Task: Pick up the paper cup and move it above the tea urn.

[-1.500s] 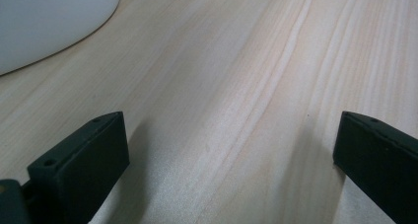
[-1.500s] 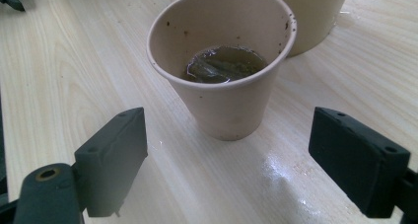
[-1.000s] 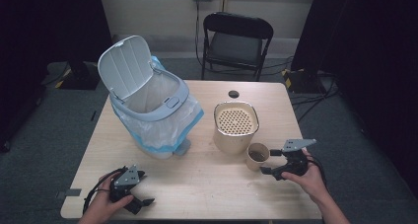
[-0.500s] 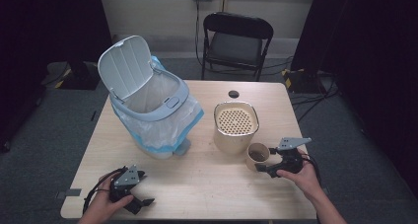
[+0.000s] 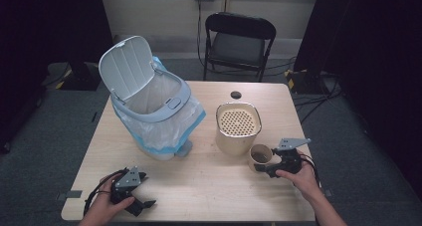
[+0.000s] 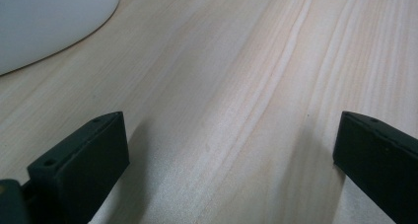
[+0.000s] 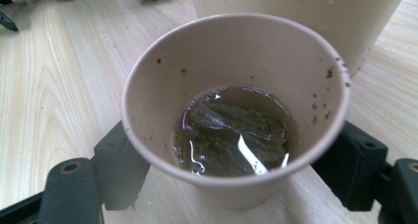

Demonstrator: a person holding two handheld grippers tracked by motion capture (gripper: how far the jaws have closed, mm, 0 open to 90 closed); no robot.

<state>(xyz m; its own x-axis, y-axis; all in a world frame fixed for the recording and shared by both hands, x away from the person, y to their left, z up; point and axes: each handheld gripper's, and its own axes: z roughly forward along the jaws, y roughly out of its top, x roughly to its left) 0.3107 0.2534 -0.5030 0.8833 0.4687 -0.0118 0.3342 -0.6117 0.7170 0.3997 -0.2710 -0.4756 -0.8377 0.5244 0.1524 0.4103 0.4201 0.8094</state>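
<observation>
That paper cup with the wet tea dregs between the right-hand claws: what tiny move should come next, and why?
Probably close the right gripper gently on the paper cup. Its jaws sit either side of the cup's base, seemingly not yet squeezing, and liquid inside means a firm, level hold is needed before lifting.

Paper cup [image 7: 235,110] hides right jaws' tips; contact unclear. Beige container [image 7: 296,17] cropped at top edge.

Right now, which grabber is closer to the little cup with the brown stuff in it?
Right. The right gripper has a jaw on each side of the cup, by the beige container. The left gripper sits open at the table's near-left corner, far away.
</observation>
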